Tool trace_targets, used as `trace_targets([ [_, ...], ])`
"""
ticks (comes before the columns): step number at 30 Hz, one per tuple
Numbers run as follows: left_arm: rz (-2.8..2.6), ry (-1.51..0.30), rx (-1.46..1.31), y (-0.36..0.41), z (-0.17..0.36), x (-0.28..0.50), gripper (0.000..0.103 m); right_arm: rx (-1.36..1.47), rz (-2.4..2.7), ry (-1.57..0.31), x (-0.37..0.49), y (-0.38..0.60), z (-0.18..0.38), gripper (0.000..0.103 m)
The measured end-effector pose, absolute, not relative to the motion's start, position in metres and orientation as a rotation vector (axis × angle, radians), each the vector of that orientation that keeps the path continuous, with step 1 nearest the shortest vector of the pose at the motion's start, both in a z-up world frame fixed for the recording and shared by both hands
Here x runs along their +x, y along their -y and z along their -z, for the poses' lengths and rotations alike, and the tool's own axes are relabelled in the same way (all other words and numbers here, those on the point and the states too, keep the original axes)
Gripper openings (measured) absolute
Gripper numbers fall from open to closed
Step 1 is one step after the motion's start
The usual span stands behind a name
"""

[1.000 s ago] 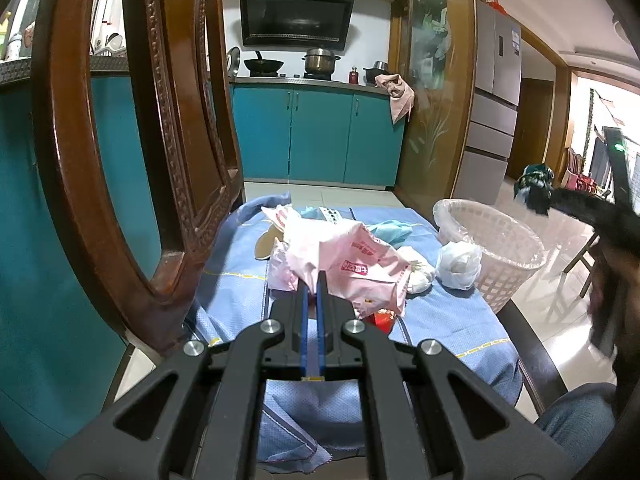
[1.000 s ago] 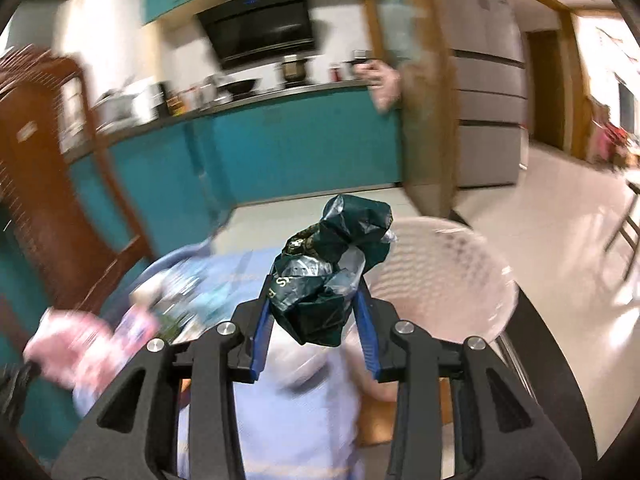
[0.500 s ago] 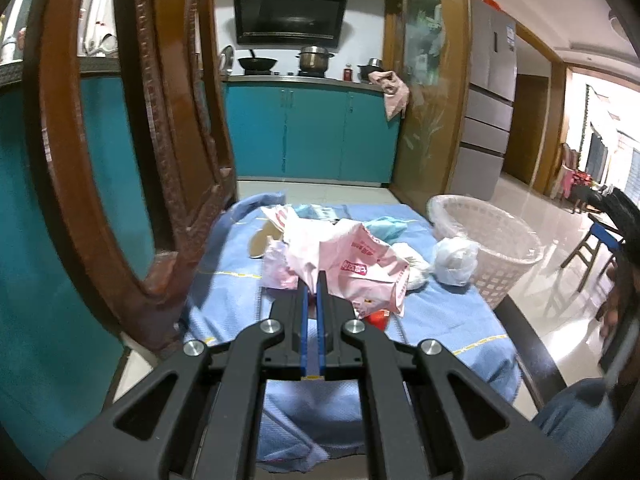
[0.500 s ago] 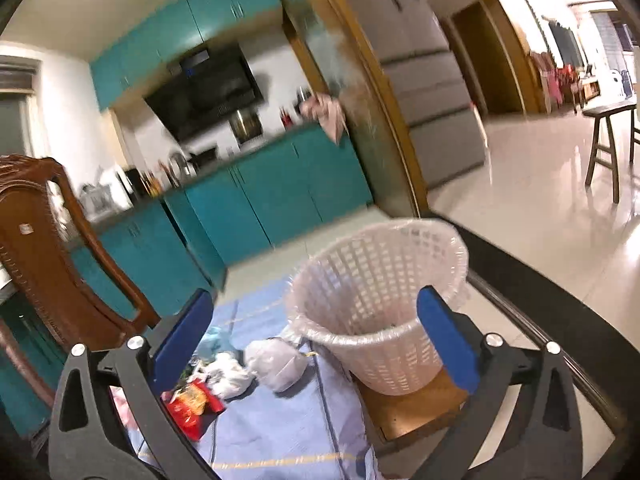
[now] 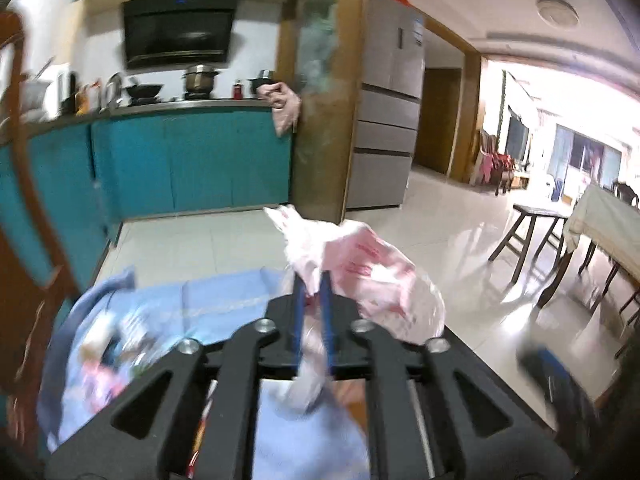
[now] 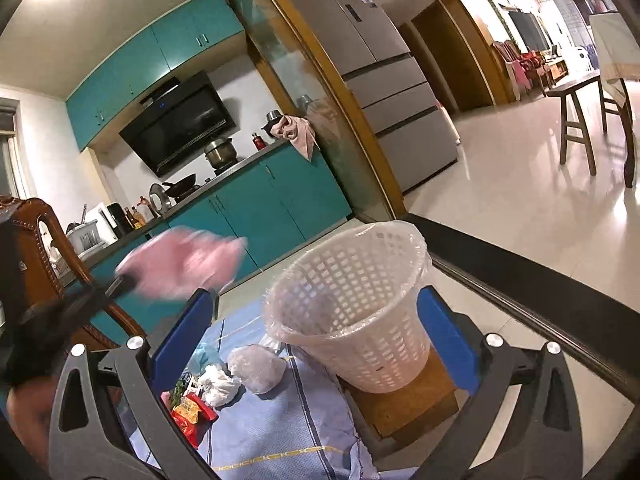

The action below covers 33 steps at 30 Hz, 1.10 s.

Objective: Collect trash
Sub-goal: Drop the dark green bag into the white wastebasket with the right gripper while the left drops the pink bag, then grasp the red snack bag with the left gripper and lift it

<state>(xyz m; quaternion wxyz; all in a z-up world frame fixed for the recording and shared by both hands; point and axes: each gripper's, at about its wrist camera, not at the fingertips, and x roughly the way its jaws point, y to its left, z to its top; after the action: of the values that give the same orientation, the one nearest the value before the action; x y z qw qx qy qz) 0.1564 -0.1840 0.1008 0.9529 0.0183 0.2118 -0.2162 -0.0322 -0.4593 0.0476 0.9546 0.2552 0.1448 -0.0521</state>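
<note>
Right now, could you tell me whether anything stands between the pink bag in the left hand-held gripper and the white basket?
Nothing visible does. The left hand-held gripper holds the pink bag in the air, left of the white basket, whose mouth is open. The other trash lies lower, on the blue cloth.

Right gripper [image 6: 316, 336] wide apart, nothing between the blue pads [image 6: 184, 340]. White lattice basket [image 6: 352, 308] with clear liner dead centre, on a wooden block [image 6: 412, 404]. At 7 o'clock on the blue cloth [image 6: 272, 432]: clear bag [image 6: 258, 368], white wad [image 6: 218, 388], red wrapper [image 6: 192, 412]. At 9 o'clock, blurred pink bag [image 6: 184, 264] in the left gripper [image 6: 120, 282].
</note>
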Motion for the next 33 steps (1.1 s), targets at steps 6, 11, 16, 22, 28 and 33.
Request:
trace_targets([
  [6,0.364,-0.436,0.084,0.19,-0.079,0.172,0.089,0.469,0.072,-0.33,-0.026,0.451,-0.048,0.1],
  [11,0.235,-0.402,0.091,0.098,-0.071,0.11,0.096,0.409,0.018,-0.39,-0.017,0.435,-0.046,0.1],
  [16,0.103,-0.422,0.051,0.018,-0.053,0.056,0.098,0.321,-0.065,-0.418,-0.015,0.404,-0.051,0.1],
  [22,0.073,-0.487,0.005,-0.004,-0.022,0.034,0.098,0.26,-0.093,-0.438,-0.02,0.381,-0.052,0.1],
  [28,0.092,-0.508,-0.016,-0.009,-0.017,0.032,0.098,0.177,-0.129,-0.435,-0.032,0.353,-0.054,0.1],
  [33,0.072,-0.519,-0.023,-0.01,-0.015,0.034,0.098,0.15,-0.134,-0.453,-0.03,0.345,-0.052,0.1],
])
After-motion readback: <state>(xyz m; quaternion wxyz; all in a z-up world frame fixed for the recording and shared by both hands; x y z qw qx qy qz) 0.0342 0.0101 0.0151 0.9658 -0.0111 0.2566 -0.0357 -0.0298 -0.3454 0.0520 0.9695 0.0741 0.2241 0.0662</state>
